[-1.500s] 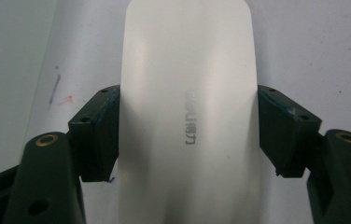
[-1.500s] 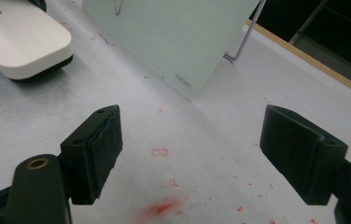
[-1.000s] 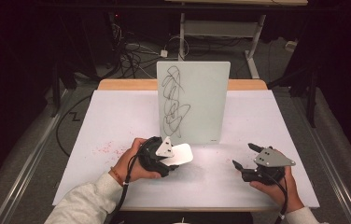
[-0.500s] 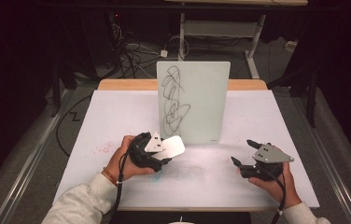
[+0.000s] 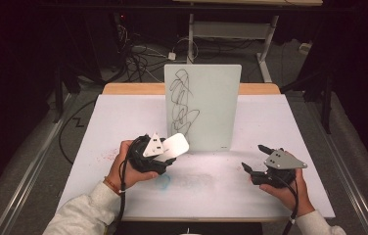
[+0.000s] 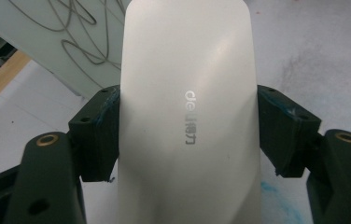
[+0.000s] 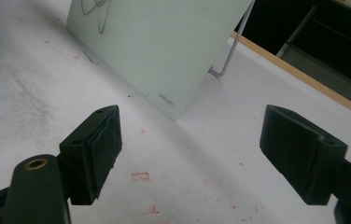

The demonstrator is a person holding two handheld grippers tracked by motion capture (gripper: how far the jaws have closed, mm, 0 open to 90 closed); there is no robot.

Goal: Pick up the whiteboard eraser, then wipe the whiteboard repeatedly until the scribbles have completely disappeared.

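Before the scribbled board, left tongs clench a white eraser — right tongs gape, released.

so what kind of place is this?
Looks like a lab or data-collection bench, not a home: a white work table in a dark room, loose cables on the floor behind, and a scribbled whiteboard propped upright. The left claw holds a white eraser.

The board stands upright mid-table, the eraser just before its left edge
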